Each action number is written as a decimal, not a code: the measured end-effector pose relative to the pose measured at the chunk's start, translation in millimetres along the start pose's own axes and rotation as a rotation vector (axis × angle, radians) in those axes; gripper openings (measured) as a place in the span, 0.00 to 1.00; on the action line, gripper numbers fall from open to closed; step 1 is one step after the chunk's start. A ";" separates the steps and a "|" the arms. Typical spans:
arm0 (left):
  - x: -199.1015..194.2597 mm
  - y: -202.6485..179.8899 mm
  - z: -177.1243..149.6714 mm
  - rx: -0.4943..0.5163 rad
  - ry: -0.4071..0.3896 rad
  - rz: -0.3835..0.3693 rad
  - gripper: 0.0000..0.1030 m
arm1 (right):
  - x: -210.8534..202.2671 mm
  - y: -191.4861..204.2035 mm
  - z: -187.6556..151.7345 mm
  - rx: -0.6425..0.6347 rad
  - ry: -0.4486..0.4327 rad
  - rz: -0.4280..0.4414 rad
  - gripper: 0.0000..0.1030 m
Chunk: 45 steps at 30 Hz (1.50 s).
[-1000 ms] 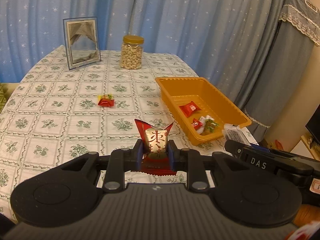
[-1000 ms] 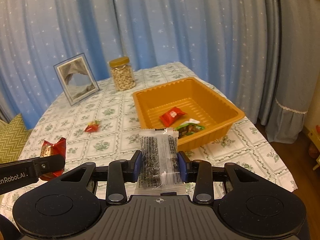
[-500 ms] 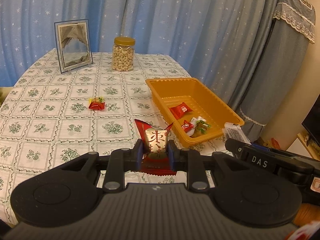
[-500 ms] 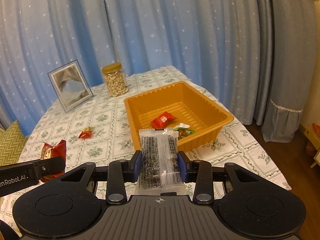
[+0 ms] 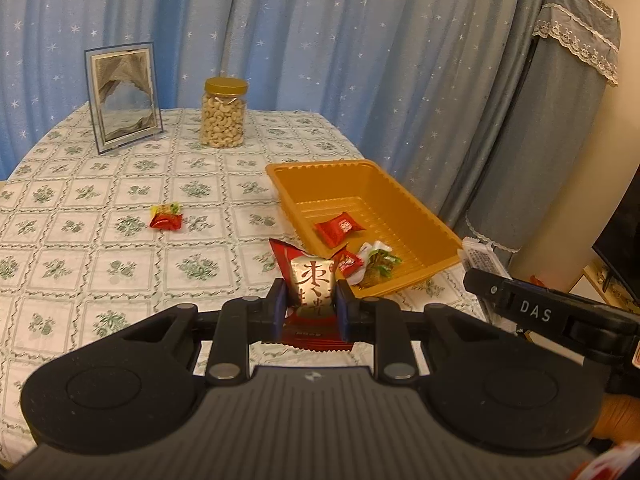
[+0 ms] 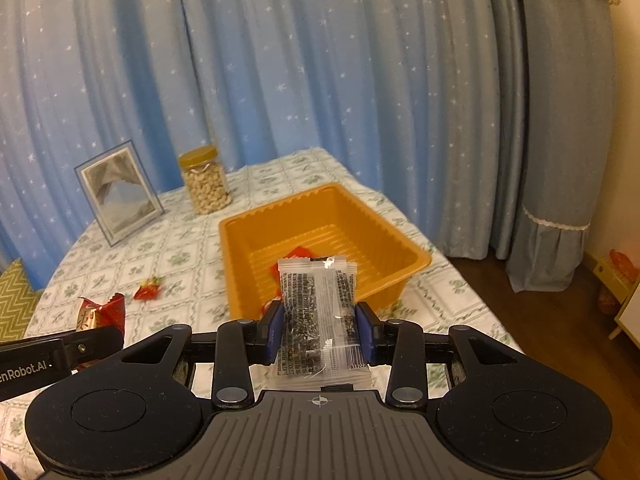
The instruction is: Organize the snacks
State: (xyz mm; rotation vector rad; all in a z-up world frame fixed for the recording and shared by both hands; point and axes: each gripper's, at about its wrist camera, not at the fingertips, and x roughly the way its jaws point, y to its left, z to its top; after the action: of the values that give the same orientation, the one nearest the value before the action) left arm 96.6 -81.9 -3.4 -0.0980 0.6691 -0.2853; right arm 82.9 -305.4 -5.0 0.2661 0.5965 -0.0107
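My left gripper (image 5: 311, 305) is shut on a red and gold snack packet (image 5: 312, 286), held above the table just short of the orange tray (image 5: 404, 196). In that tray lie a red wrapper (image 5: 338, 227), a smaller red one (image 5: 350, 262) and a green-and-white candy (image 5: 378, 260). My right gripper (image 6: 319, 322) is shut on a clear packet of dark snack (image 6: 316, 304), in front of the orange tray (image 6: 392, 240). A small red candy (image 5: 166, 220) lies loose on the tablecloth; the right wrist view shows this red candy (image 6: 147, 290) too.
A jar of cashews (image 5: 223, 114) and a picture frame (image 5: 122, 96) stand at the table's far side. Blue starred curtains hang behind. The right gripper's arm (image 5: 552, 318) reaches in at the right; the left gripper's finger (image 6: 60, 350) shows at the left. The floor (image 6: 540, 320) lies beyond the table's right edge.
Both grippers have drawn back and slightly up with their packets; the tray and table look farther away. The grips have not changed.
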 end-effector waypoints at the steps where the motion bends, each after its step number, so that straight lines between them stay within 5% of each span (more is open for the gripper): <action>1: 2.1 -1.2 1.8 0.000 -0.001 -0.005 0.22 | 0.7 -2.5 2.3 0.001 -0.002 -0.002 0.37; 24: 101.0 -23.9 52.2 0.030 0.008 -0.085 0.22 | 72.6 -43.1 60.9 -0.078 0.001 0.003 0.37; 41: 190.0 -28.9 60.5 0.084 0.054 -0.097 0.22 | 136.9 -54.9 67.4 -0.094 0.053 -0.010 0.37; 45: 192.0 -24.5 61.3 0.084 0.037 -0.090 0.51 | 142.5 -58.0 64.3 -0.089 0.066 -0.018 0.37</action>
State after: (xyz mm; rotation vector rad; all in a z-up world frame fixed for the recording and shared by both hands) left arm 272.7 -161.4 -65.8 -0.0429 0.6892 -0.4023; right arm 231.6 -368.1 -47.4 0.1757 0.6634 0.0075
